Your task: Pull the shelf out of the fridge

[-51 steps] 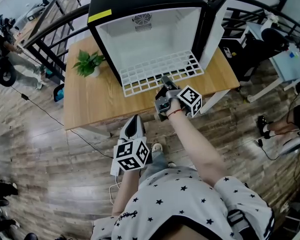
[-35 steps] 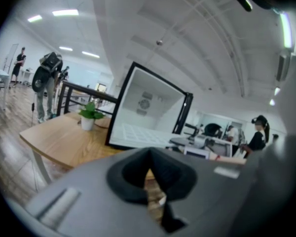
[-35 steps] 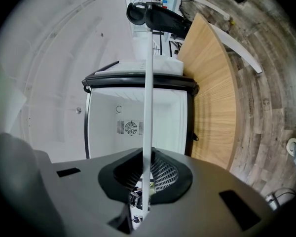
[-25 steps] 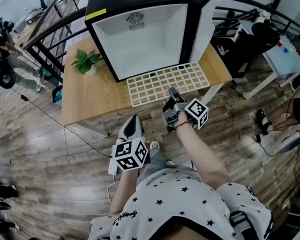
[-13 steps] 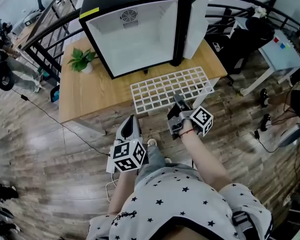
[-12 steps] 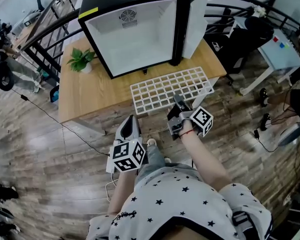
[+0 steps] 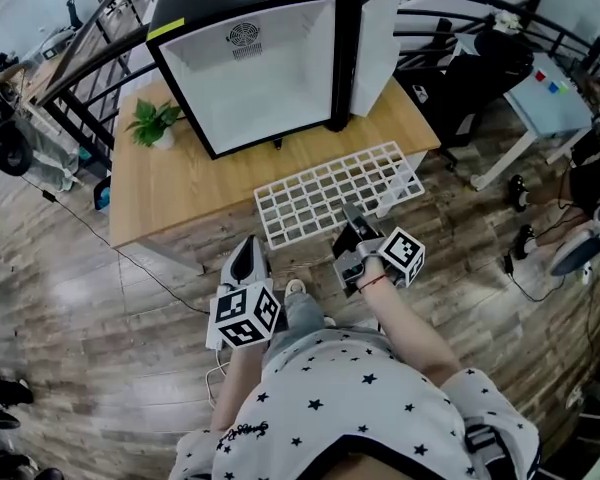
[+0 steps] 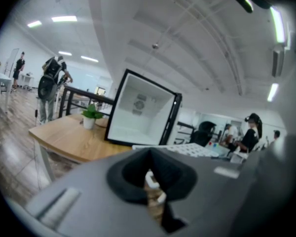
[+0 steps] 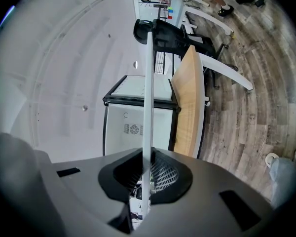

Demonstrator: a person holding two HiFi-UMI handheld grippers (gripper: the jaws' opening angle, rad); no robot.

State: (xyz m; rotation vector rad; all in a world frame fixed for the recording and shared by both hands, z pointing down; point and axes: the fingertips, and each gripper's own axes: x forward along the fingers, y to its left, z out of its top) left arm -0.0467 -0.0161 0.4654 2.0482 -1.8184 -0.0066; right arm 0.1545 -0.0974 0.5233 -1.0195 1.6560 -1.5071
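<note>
Left gripper [image 7: 248,248]: nearest to the person, low over the floor [image 7: 160,298]. Its jaws are together with nothing between them, and it plays no part in the task.
Right gripper [image 7: 352,212]: jaws clamped on the near long edge of the shelf [image 7: 330,193], a little right of that edge's middle. In its own view the shelf runs edge-on as a thin white bar straight up from between the pads.
Shelf, place: wholly outside the fridge [image 7: 250,68]. Its far part is over the front edge of the table [image 7: 180,183] and its near part juts out over the floor. I cannot tell whether it rests on the table or hangs just above it.
Shelf, lie: roughly flat, grid face up.
Shelf, long axis: runs left to right across the head view, climbing slightly to the right, about parallel to the table's front edge and the fridge mouth. One long edge faces the fridge, the other faces the person.
Fridge: cavity bare and white, door [image 7: 375,33] swung open on the right.
Step in hand: the pull looks complete, and the shelf is being carried clear.
Next move, as judged: keep the grip firm and the grid level, since a hold on one edge lets the far side sag. Then lower it onto bare table or bring it away, and open the jaws only once it is supported.
</note>
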